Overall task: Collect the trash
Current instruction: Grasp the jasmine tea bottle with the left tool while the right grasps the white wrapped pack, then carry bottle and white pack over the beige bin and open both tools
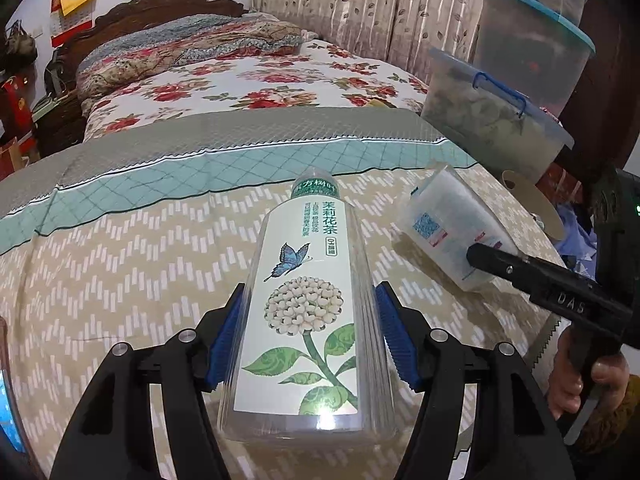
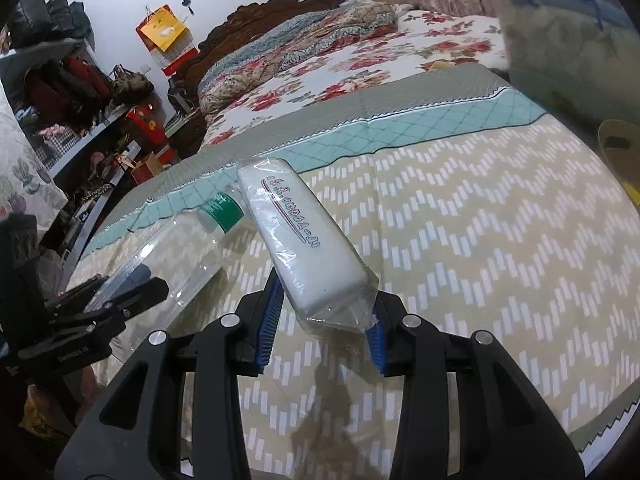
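A: Starting at the left, what is the left hand-held gripper [image 1: 310,340] doing?

B: It is clamping a clear bottle [image 1: 308,304] between its blue pads [image 1: 394,336], gripping the lower half of the body. The bottle is pointing away from the camera, base nearest, and its label is showing a blue butterfly, a white flower cluster and green leaves. It is looking empty.

A: And what is lying under it?

B: A bench under a cloth [image 1: 120,264] with a beige zigzag pattern and a teal and grey border. I cannot tell whether the bottle is touching the cloth.

A: Moving right, what is the right hand-held gripper [image 2: 320,328] holding?

B: Its pads are pressing on the near end of a tissue pack [image 2: 304,240], a white block in clear wrap with a line of red and blue print. The pack is sticking out from the jaws, tilting up and to the left, with crumpled wrap bunching at the clamped end. In the left wrist view the pack is sitting just right of the bottle, with a black finger [image 1: 520,272] across it and a person's hand [image 1: 580,376] gripping the handle.

A: Anything further right?

B: A tape roll [image 1: 532,204] is lying on the cloth, and lidded tubs [image 1: 496,120] are standing stacked beyond it. A bed [image 1: 260,80] with a floral cover is running behind the bench.
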Tool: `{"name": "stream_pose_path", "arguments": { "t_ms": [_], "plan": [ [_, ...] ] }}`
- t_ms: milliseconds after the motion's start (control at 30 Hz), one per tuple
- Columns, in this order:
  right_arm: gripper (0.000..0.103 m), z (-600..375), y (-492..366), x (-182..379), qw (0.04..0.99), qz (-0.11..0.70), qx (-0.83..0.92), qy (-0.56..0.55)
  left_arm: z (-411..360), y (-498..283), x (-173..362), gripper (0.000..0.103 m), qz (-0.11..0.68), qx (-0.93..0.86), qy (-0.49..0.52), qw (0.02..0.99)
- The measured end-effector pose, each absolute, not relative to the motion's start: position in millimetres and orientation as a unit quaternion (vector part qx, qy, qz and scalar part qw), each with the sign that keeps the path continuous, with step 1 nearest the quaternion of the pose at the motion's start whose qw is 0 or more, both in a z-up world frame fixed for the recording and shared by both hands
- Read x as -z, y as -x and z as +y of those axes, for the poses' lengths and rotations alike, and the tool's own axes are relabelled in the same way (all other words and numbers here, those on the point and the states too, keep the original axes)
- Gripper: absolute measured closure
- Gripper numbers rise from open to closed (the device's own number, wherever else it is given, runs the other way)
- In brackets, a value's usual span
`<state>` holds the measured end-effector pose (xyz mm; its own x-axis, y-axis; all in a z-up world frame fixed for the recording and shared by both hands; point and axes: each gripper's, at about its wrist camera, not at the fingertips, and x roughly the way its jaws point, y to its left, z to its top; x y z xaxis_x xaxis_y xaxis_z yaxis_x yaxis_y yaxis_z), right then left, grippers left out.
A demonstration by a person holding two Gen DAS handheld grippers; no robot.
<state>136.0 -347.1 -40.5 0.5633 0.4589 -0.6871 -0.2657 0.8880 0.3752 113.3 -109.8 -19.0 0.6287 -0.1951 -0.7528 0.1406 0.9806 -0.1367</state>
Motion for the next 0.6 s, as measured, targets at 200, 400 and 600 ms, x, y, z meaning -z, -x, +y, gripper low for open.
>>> {"name": "stream_pose_path", "arguments": {
  "t_ms": [200,400,600],
  "plan": [
    [0.046,-343.8,-135.6,44.4,0.878,0.421,-0.206,-0.099,-102.2,-120.3,21.1,0.033,0.431,0.079,0.042,0.898],
    [0.055,-348.4,-135.7,45.4,0.879,0.418,-0.210,-0.094,-106.2,-126.4,25.8,0.046,0.445,0.090,0.044,0.890],
    [0.066,-367.6,-131.4,32.4,0.894,0.379,-0.213,-0.107,-135.6,-136.2,13.4,0.047,0.443,0.128,0.039,0.887]
  ]
}}
